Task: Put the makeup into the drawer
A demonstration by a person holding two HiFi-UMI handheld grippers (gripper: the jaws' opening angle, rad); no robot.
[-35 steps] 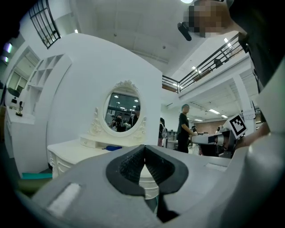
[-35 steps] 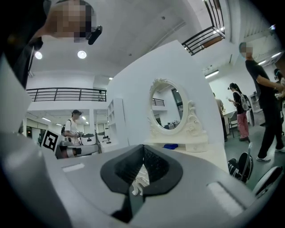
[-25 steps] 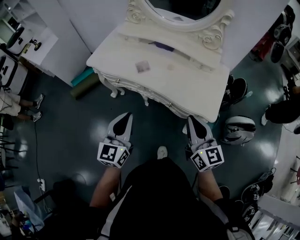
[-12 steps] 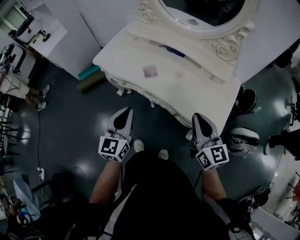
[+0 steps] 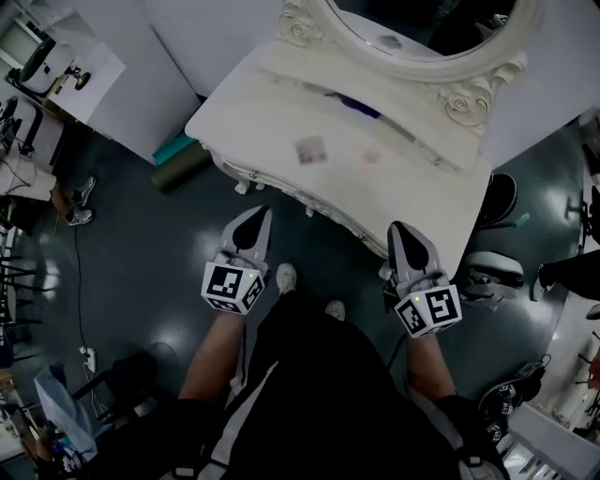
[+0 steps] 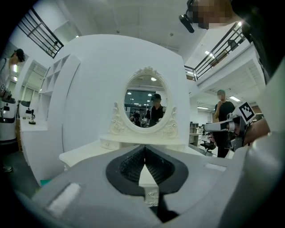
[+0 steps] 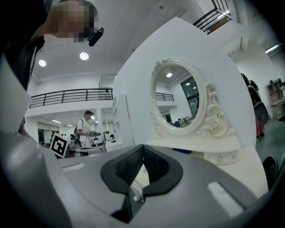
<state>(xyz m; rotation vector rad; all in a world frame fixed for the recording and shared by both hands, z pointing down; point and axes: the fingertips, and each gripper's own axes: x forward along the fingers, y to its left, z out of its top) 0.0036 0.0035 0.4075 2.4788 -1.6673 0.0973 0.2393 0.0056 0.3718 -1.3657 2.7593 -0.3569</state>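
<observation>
Over open floor [image 5: 159, 272], left tool [image 5: 253, 216] and right tool [image 5: 404, 228] face the vanity [image 5: 272, 122] edge.

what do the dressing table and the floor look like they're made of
Dressing table: probably painted wood or moulded resin, matte cream-white; carved scrolls and roses on the mirror frame suggest it. Floor: dark, glossy hard coating, maybe epoxy or polished concrete; it shows soft light reflections.

Dark glossy floor [image 5: 141, 253], light glare on it. White dressing table [image 5: 262, 112] with oval mirror [image 5: 422, 28] against white wall panel [image 5: 187, 37]. White desk [image 5: 84, 66] far left. Ceiling spotlights [image 7: 83, 55], balcony railing [image 7: 67, 95].
</observation>
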